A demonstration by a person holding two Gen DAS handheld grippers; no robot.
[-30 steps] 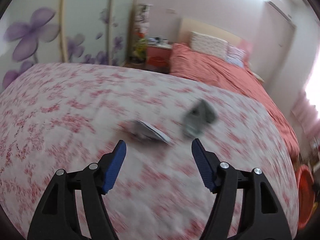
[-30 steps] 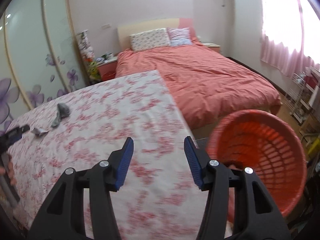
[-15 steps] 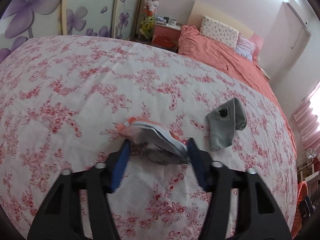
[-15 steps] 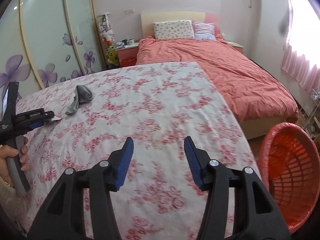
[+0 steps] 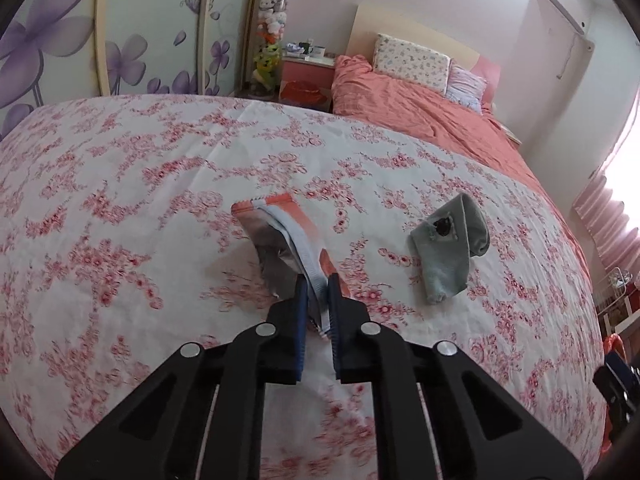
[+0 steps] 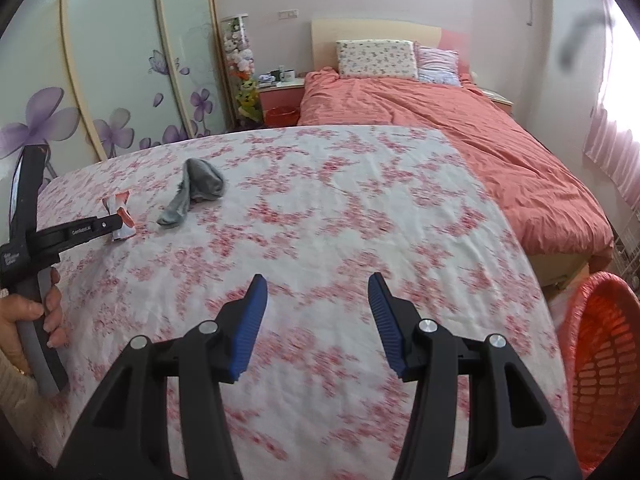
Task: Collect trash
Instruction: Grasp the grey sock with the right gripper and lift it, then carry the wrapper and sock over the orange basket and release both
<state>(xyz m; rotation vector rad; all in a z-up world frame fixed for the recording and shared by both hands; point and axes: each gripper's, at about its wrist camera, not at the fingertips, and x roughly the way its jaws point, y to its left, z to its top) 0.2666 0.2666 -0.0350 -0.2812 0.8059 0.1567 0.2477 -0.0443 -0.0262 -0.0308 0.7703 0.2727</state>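
Note:
An orange, white and silver snack wrapper [image 5: 286, 240] stands up off the flowered bedspread [image 5: 120, 208]. My left gripper [image 5: 318, 294] is closing its jaws and its blue pads pinch the wrapper's near end. From the right wrist view the same wrapper [image 6: 120, 216] shows at the tip of the left gripper [image 6: 114, 222], which a hand holds. A grey sock [image 5: 452, 248] lies to the wrapper's right, apart from it. My right gripper [image 6: 316, 292] hangs open over the bedspread [image 6: 340, 216] with nothing between its fingers.
An orange plastic basket [image 6: 604, 364] stands on the floor past the bed's right edge. A second bed with a salmon cover [image 6: 460, 120] and pillows lies behind. A nightstand [image 5: 306, 74] and flowered wardrobe doors [image 5: 120, 40] stand at the back.
My left gripper came down to the wrapper and closed on its near end, tipping it upright. The right gripper swung left over the bed, so the basket slid to the right edge.

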